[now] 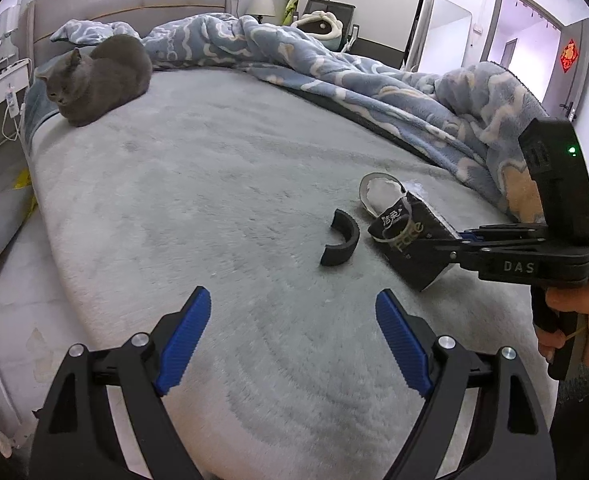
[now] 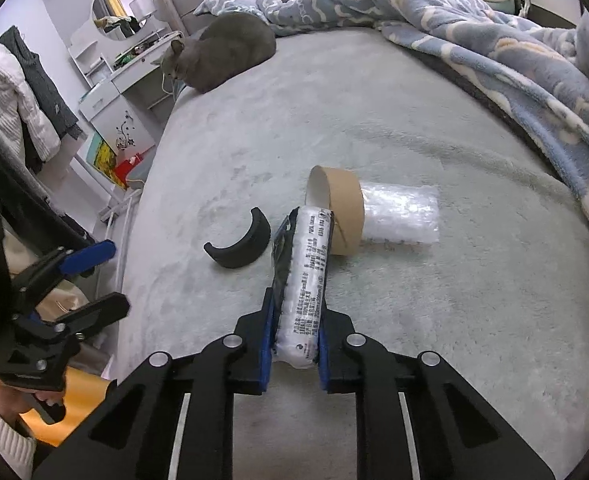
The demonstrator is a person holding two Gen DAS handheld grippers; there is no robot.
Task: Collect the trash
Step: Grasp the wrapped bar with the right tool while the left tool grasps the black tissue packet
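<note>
Right gripper (image 2: 294, 344) jaws are pinching the tissue pack (image 2: 304, 280); left gripper (image 1: 292, 340) jaws spread. I'd lift straight up, clear of the cardboard roll (image 2: 340, 208).

"DAS" on the right gripper (image 1: 460, 240) body, "Face" on the black tissue pack (image 1: 408, 240), its side print too small to read

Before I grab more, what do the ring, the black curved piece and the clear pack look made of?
Ring: cardboard, matte brown outside, pale inside, thin wall.
Black curved piece: probably moulded plastic or foam, dull and thick.
Clear pack: looks like bubble wrap, glossy and dimpled.
</note>
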